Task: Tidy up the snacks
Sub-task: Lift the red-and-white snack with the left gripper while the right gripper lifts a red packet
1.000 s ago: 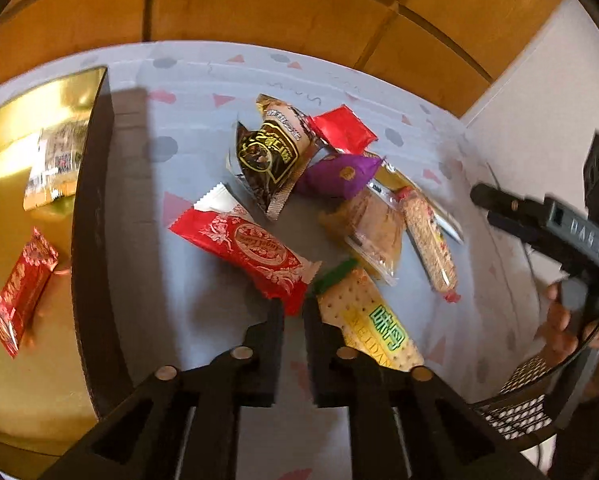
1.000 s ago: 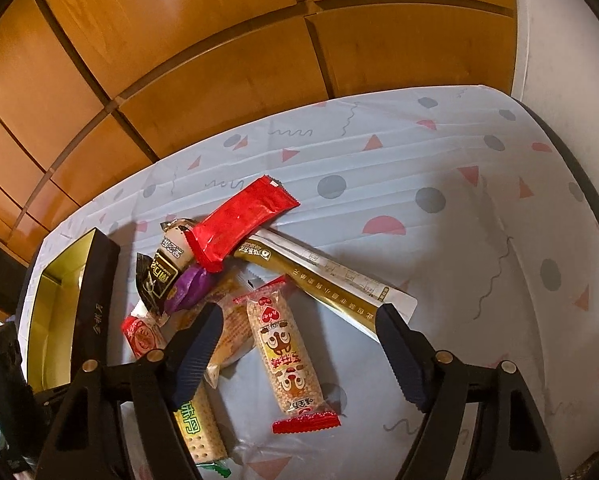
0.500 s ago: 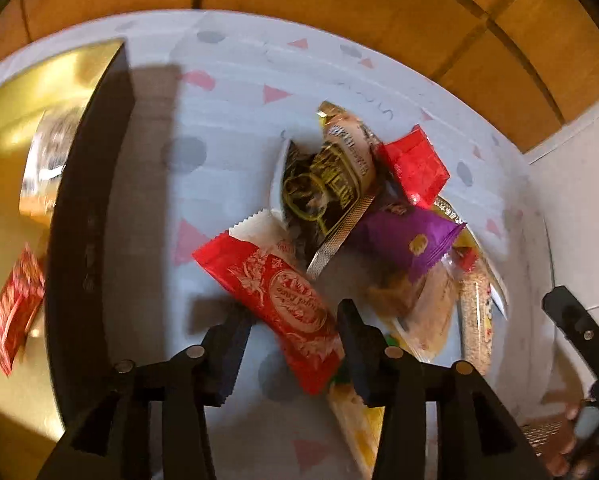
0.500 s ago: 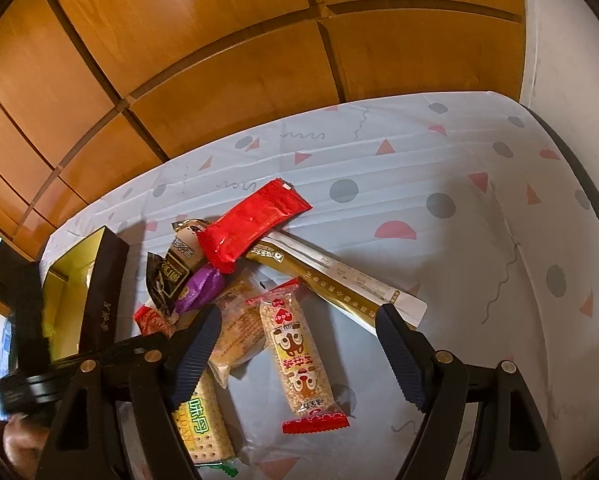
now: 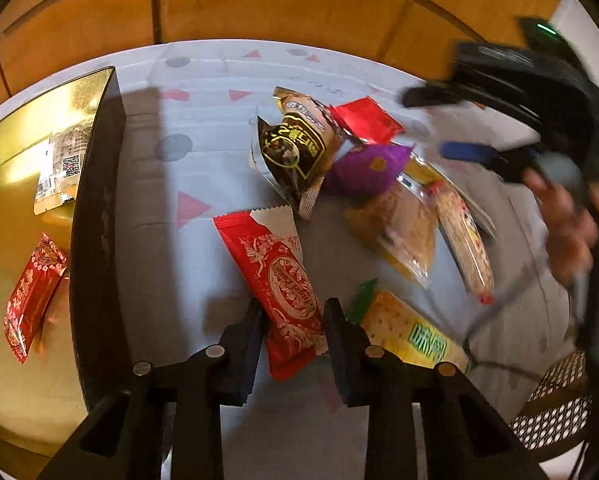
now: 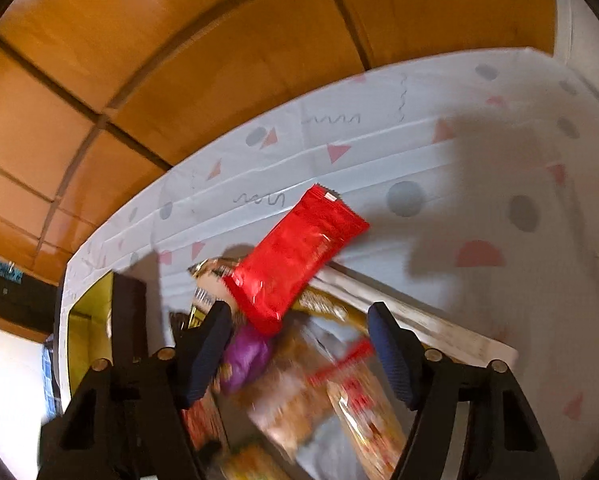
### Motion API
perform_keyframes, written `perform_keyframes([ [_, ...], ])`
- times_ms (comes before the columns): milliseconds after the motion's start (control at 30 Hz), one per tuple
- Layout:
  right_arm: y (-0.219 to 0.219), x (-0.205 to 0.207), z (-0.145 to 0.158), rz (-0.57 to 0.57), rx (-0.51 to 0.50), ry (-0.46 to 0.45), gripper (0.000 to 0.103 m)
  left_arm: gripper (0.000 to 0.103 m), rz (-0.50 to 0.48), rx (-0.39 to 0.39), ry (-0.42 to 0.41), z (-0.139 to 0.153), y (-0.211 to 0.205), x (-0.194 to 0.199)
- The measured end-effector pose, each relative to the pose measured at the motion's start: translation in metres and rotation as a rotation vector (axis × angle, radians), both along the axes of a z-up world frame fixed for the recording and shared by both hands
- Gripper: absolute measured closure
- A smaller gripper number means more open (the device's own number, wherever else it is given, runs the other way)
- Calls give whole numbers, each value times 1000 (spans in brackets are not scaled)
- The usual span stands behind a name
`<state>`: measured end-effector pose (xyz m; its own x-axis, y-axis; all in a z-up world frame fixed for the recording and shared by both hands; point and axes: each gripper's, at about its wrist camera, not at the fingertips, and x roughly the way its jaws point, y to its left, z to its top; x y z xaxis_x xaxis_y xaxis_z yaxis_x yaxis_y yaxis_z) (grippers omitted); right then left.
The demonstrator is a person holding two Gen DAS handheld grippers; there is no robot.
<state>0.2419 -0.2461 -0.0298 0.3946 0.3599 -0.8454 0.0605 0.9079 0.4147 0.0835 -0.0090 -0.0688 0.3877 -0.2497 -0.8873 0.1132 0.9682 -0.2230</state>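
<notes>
Patterned tablecloth (image 5: 203, 160), snacks heaped beside my gold box (image 5: 3, 184).
My left gripper (image 5: 293, 322) is closing, its fingers pinching the red wafer packet (image 5: 275, 276); my right gripper (image 6: 299, 332) is closing too, spread above the pile, gripping nothing.

The right gripper (image 6: 299, 332) points down at a pile of snacks on a white cloth (image 6: 419, 152) with pink triangles and grey dots. Its jaws are closing, with a wide gap left between them, and no pad presses on a snack. A red pack (image 6: 299, 256) lies on top, its low end between the fingers. Under it sits a purple pack (image 6: 247, 356), just beside the left finger (image 6: 203, 356). A blurry cracker pack (image 6: 291, 404) lies lower down. A gold box (image 6: 95, 320) sits at the left. Behind the cloth is a brown wood wall (image 6: 219, 60).
</notes>
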Motion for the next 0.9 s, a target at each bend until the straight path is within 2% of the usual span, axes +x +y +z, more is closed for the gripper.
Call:
perform_keyframes([
  [133,12,27,-19,-64,-11,56,31,75,-31,1,-34,2,-1,-10],
  [200,17,37,-24,-81,-5,72,28,75,-40,-5,-36,1,-2,-12],
  [333,37,52,-32,-71,-78,89,25,75,-53,-10,-46,2,0,-15],
  [367,42,55,-35,-60,-114,92,28,75,-52,-16,-42,-1,-5,-12],
  [400,46,57,-37,-44,-148,100,49,75,-54,-22,-40,-1,-5,-12],
  [433,51,58,-38,-21,-197,101,57,75,-57,-24,-39,-2,-5,-12],
  [467,53,57,-37,-7,-232,87,66,75,-61,-27,-38,-2,-6,-12],
  [500,54,56,-35,8,-230,79,67,75,-60,-31,-36,-3,-6,-11],
  [800,16,3,29,74,-180,-82,67,74,-40,-126,29,-8,-2,4],
  [900,2,-20,44,99,-215,-128,67,68,-36,-138,45,-8,-2,6],
])
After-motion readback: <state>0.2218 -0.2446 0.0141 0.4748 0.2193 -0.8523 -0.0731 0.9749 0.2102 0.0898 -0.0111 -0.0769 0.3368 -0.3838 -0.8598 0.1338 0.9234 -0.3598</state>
